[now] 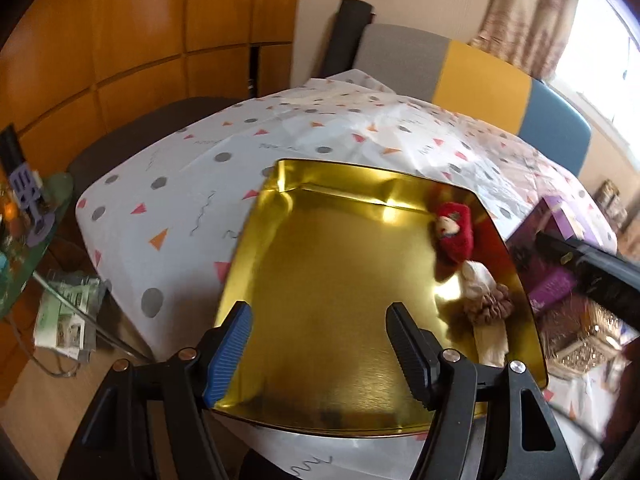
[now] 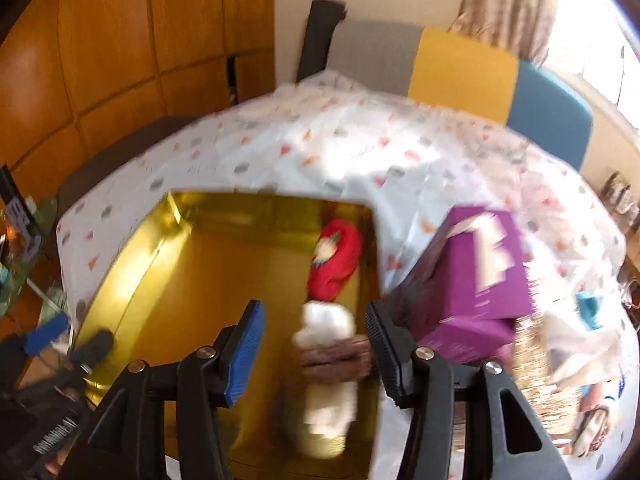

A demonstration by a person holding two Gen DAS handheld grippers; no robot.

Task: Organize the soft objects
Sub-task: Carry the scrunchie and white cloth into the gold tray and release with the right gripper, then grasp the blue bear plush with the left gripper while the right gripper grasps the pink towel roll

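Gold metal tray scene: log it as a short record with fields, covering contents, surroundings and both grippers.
container: shallow gold metal tray on a white tablecloth with dots and triangles
contents: red plush toy and cream plush toy with a brown ruffle, both along the tray's right side
beside tray: purple cardboard box, to the right
left gripper: open, above bare tray floor, holding nothing
right gripper: open, cream toy between the jaws; contact unclear through blur

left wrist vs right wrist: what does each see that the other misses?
Left wrist only: sharp polka-dot tablecloth and the papers on the floor.
Right wrist only: the left gripper at the tin's edge and the purple box's top face.
Both: gold tin holding a red plush and a white-and-brown plush; each gripper open, nothing gripped.
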